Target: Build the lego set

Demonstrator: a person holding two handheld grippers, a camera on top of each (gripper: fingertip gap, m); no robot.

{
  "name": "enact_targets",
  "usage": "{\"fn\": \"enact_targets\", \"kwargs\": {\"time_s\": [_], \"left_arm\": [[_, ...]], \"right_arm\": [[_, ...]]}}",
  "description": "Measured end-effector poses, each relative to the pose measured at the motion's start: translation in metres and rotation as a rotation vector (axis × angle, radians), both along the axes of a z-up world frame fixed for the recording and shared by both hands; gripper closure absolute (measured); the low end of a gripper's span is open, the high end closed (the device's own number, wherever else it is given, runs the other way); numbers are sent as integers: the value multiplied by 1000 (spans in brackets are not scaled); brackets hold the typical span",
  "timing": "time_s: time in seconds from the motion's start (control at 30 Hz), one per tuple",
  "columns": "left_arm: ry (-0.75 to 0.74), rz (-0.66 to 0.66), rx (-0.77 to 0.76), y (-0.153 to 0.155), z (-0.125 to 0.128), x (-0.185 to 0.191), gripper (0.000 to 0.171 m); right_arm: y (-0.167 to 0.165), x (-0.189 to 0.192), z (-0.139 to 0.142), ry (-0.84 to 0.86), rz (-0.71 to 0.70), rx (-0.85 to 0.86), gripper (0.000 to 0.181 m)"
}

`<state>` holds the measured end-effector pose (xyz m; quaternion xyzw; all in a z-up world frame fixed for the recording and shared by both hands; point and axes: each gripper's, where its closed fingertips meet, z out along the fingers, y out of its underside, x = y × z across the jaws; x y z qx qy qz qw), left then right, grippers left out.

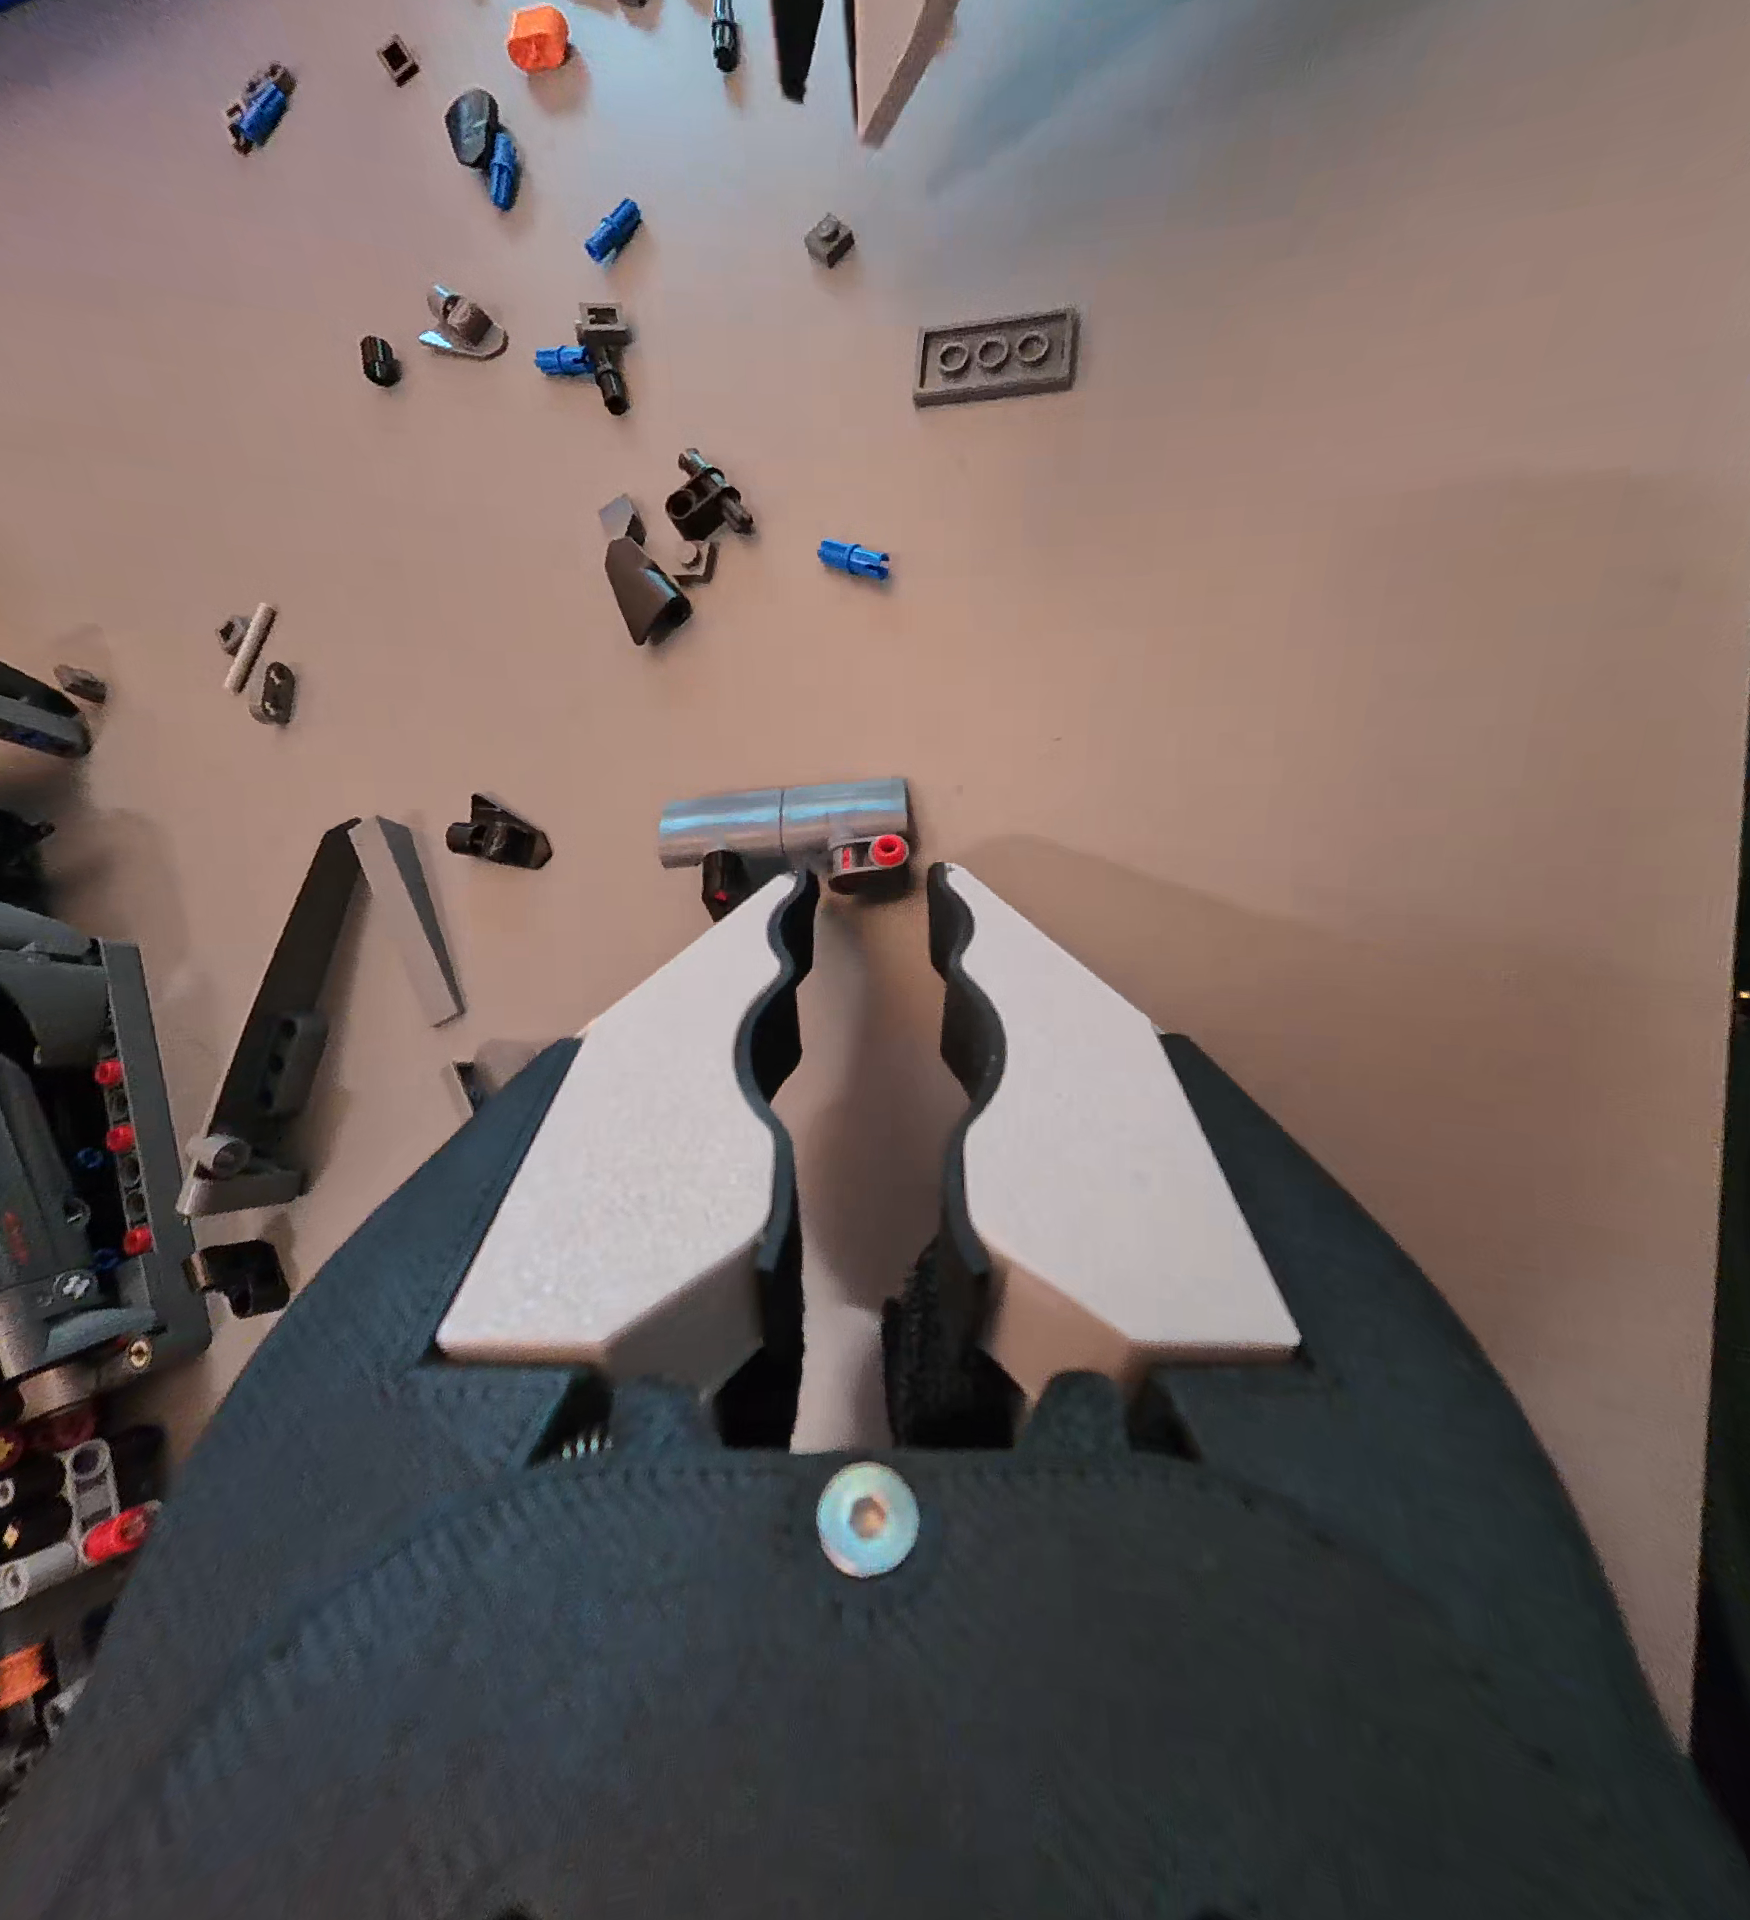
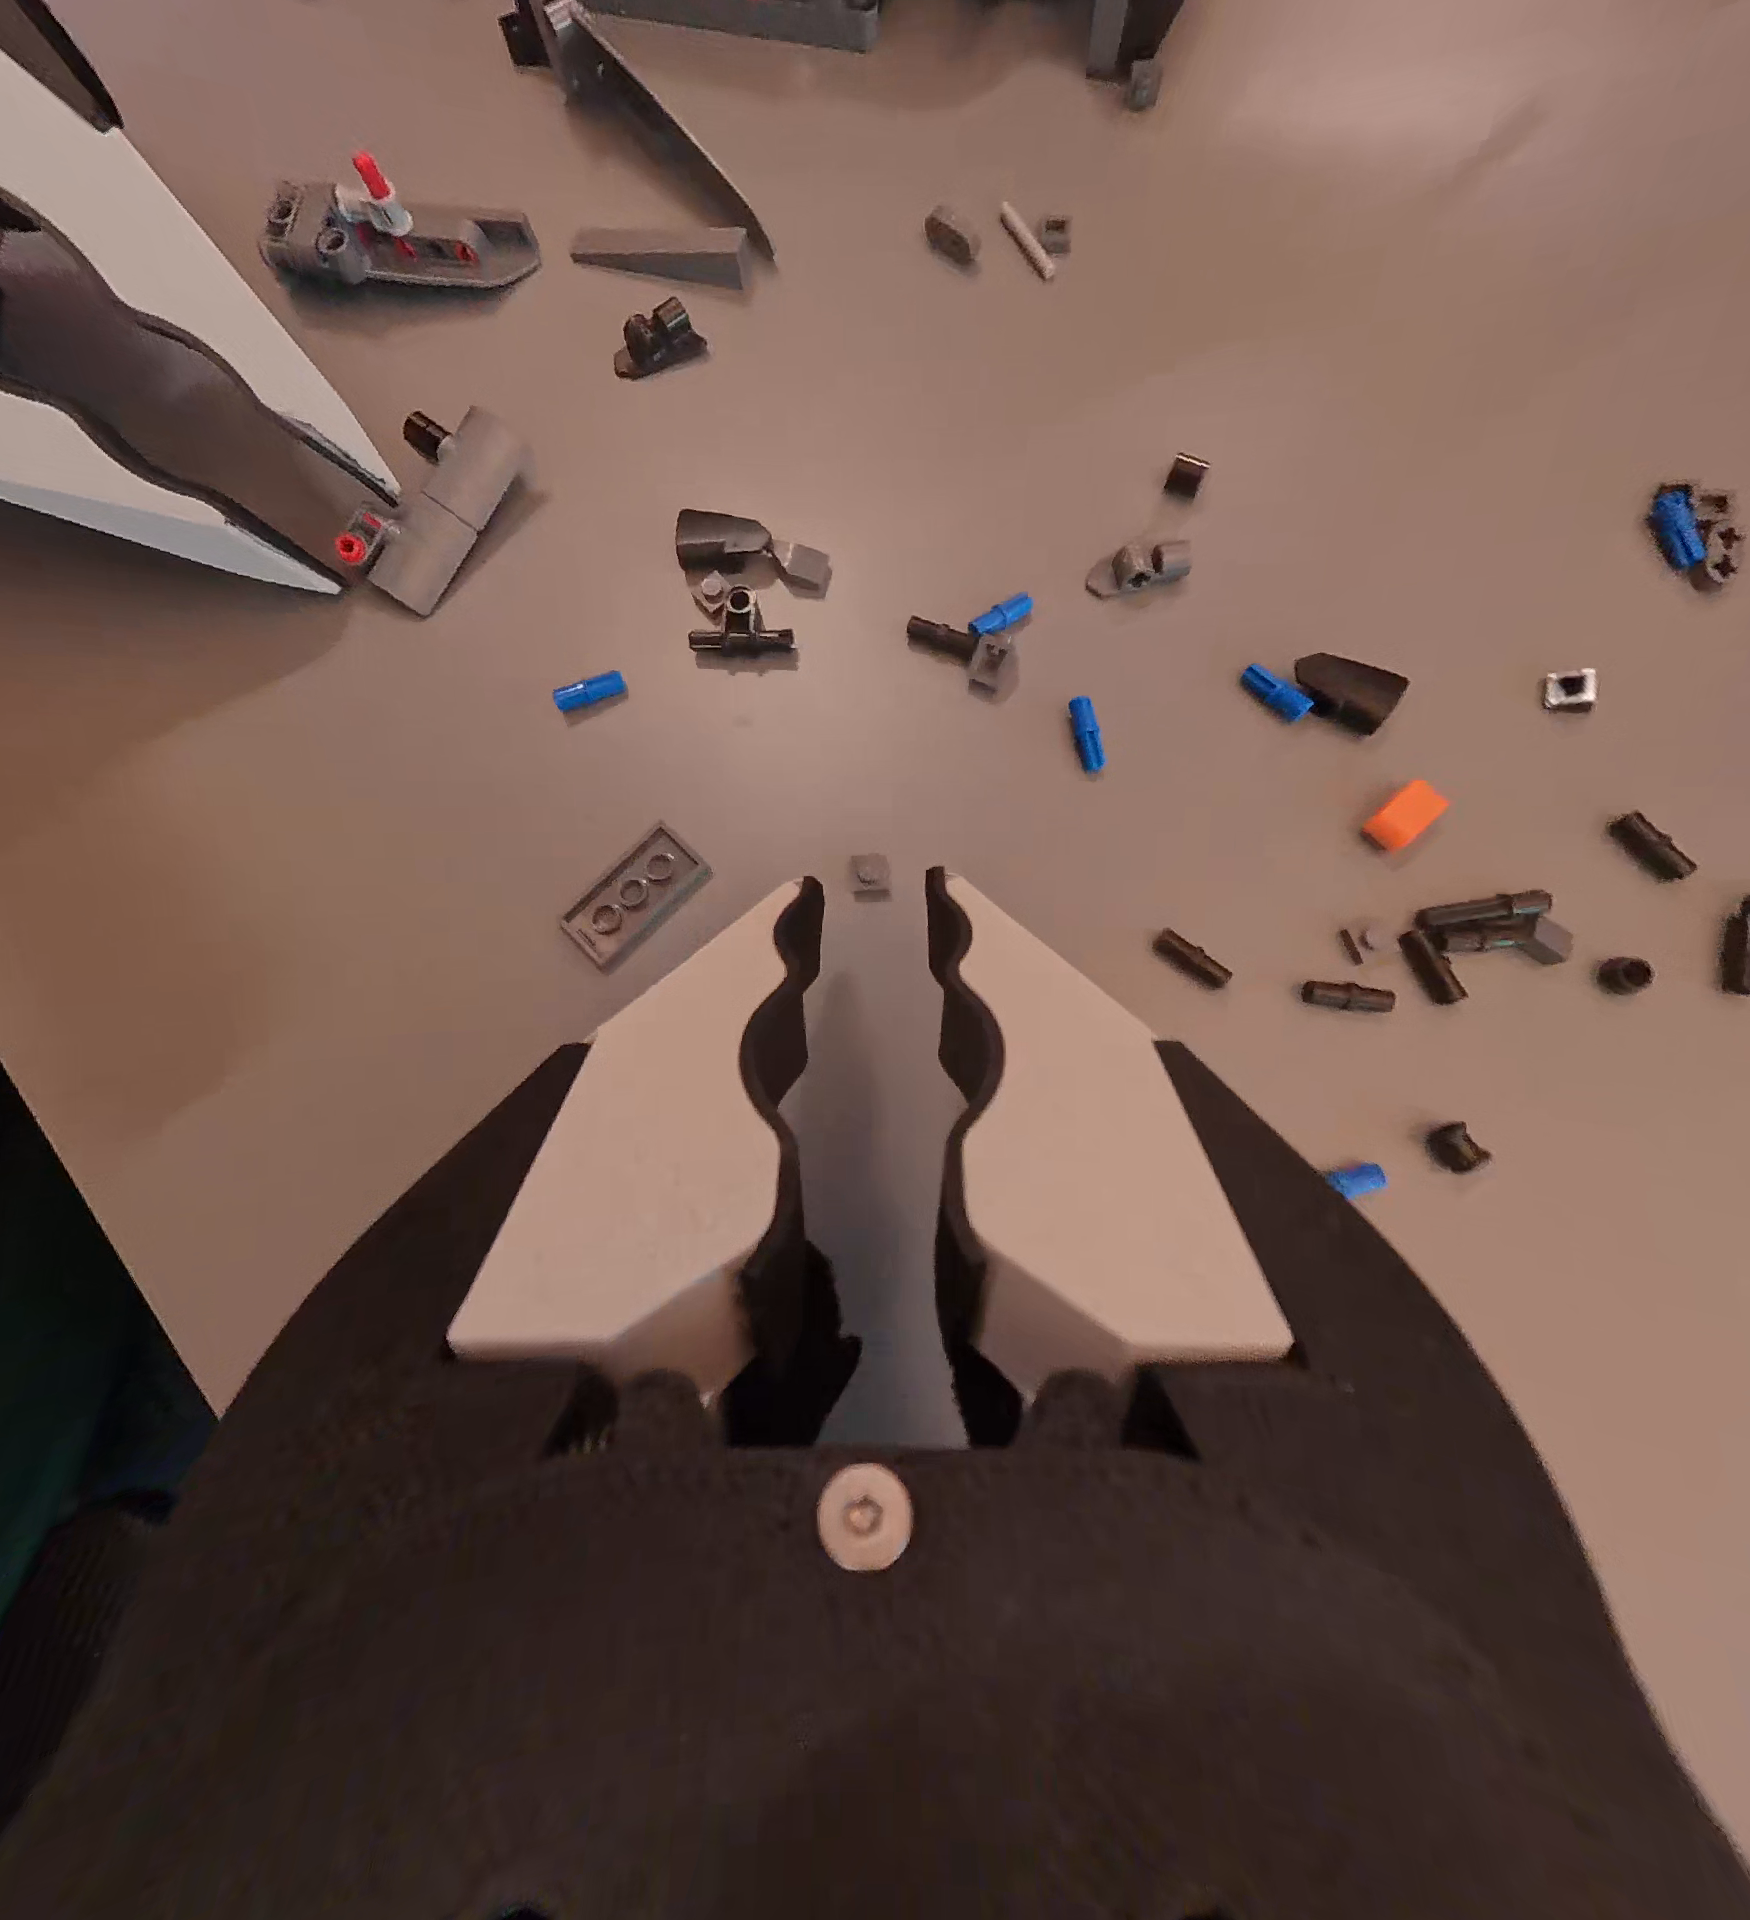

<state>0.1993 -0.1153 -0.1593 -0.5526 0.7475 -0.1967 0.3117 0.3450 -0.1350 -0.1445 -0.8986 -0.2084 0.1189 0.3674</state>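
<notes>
Left tongs point(image 1: 869, 883) are open, nothing held, tips right up against a small grey tube piece point(image 1: 786, 821) with a red pin point(image 1: 887, 850) sticking out its end; can't tell if they're actually touching it; right tongs point(image 2: 873, 885) are open too, empty, with a tiny grey stud point(image 2: 869, 875) lying on the table point(image 2: 227, 831) just off the tips; a flat grey plate point(image 2: 636, 894) with three holes lies just to the left of them; past that it's loose bits everywhere, blue pins point(image 2: 590, 690), black connectors point(image 2: 1191, 956), one orange piece point(image 2: 1405, 815); the half-built model point(image 1: 29, 1143) is at the left edge of the left view, well apart from both tongs.
</notes>
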Motion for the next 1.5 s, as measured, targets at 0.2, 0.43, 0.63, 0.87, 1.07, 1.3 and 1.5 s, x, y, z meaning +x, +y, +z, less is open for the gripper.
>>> {"fn": "enact_targets", "kwargs": {"time_s": [0.2, 0.43, 0.63, 0.87, 1.07, 1.3, 1.5], "left_arm": [[-76, -12, 24, 4, 13, -4, 151], [-155, 61, 96, 31, 42, -20, 154], [-218, 186, 162, 78, 63, -37, 163], [-317, 324, 263, 127, 70, -45, 171], [-308, 317, 320, 126, 66, -47, 171], [-307, 323, 322, 127, 66, -42, 170], [-293, 337, 311, 132, 60, -46, 169]], "right_arm": [[-2, 35, 18, 35, -110, 63, 163], [1, 66, 37, 43, -199, 165, 162], [18, 68, 56, -9, -210, 314, 165], [38, 101, 68, 20, -318, 472, 160], [35, 118, 65, 92, -367, 511, 156], [36, 36, 64, 33, -23, 449, 162], [49, 44, 60, -38, -71, 469, 162]]}}
